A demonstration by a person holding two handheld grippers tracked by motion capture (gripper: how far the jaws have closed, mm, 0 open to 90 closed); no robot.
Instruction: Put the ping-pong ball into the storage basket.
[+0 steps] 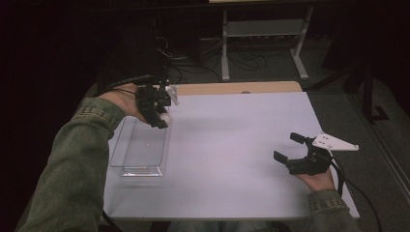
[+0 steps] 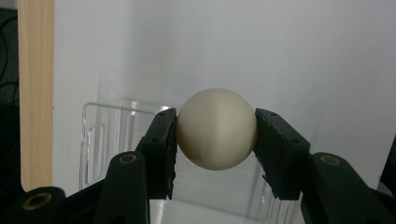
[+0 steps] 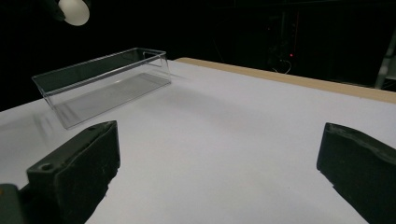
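Note:
A cream-white ball [image 2: 216, 129] is clamped between the two black jaws of my left gripper [image 2: 215, 133]. From above, that left gripper [image 1: 161, 118] hangs over the far end of a clear plastic box [image 1: 139, 149] at the table's left, the ball [image 1: 166, 117] showing pale at its tip. My right gripper [image 1: 288, 147] rests low at the table's right, its jaws spread wide with nothing between them. In the right gripper view the box [image 3: 100, 84] lies far left, with the ball [image 3: 74, 11] high above it.
A white sheet [image 1: 232, 145] covers the table, with a wooden strip [image 1: 232, 88] along its far edge. Behind the table stands a white metal frame [image 1: 263, 34] with cables on the dark floor.

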